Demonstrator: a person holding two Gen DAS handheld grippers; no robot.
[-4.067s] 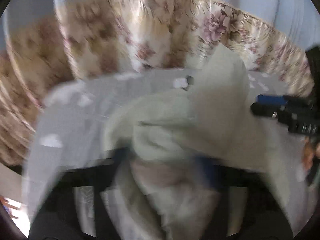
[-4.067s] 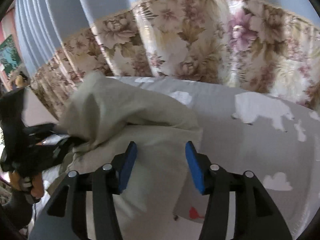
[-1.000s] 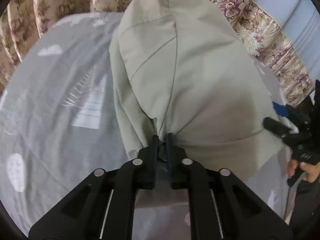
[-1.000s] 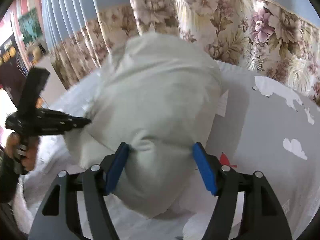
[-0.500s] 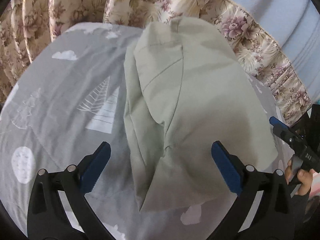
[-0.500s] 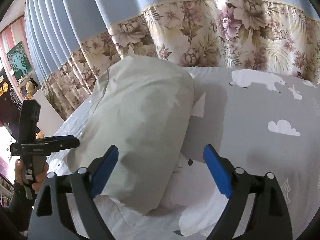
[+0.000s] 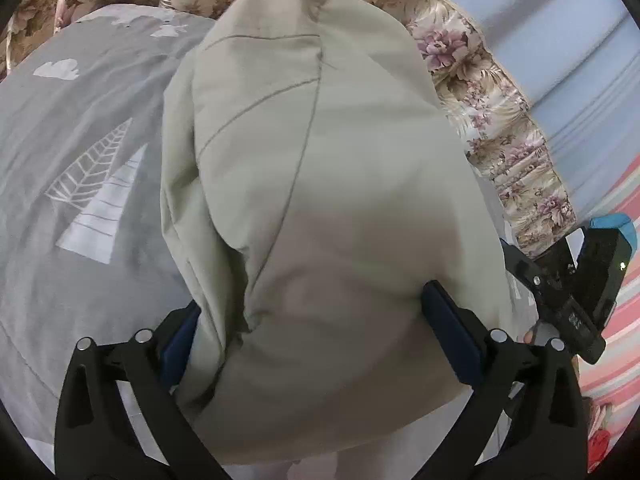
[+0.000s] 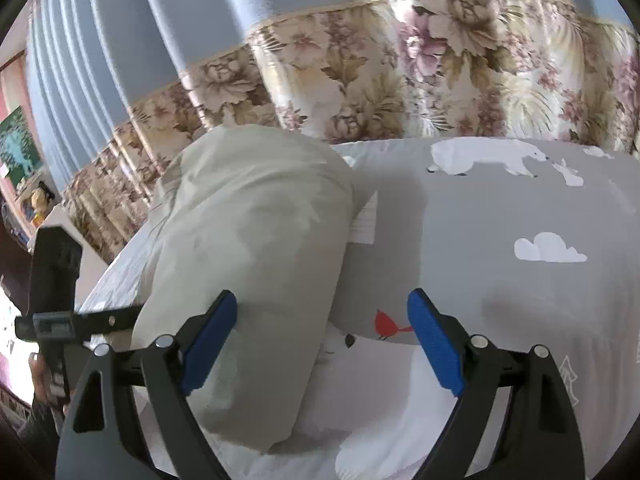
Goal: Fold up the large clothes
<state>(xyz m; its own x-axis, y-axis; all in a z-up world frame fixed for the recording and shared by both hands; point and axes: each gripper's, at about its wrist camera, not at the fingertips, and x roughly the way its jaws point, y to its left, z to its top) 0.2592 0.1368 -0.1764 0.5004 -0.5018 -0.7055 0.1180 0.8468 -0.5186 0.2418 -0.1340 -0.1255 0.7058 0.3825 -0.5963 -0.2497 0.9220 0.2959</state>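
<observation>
A pale beige garment [image 7: 320, 200] lies folded into a long bundle on the grey printed bed sheet [image 7: 80, 160]. My left gripper [image 7: 312, 312] straddles its near end. Its jaws stand wide and are closing, with the cloth bulging between them and covering part of the left pad. In the right wrist view the garment [image 8: 248, 248] lies left of centre. My right gripper [image 8: 322, 304] is open over its near right edge, the left finger above the cloth and the right finger above bare sheet [image 8: 500, 220]. Each gripper shows in the other's view: the right gripper [image 7: 560, 280] and the left gripper [image 8: 80, 316].
Floral curtains [image 8: 400, 80] with blue drapes above hang right behind the bed's far edge. The sheet spreads out to the right of the garment. A person's hand [image 8: 38, 364] holds the left gripper at the bed's left side. A striped pink surface [image 7: 616, 320] lies beyond the bed.
My left gripper let go of the pinched garment edge, opened wide, then moved forward over the bundle's end. My right gripper opened wider and shifted right off the cloth.
</observation>
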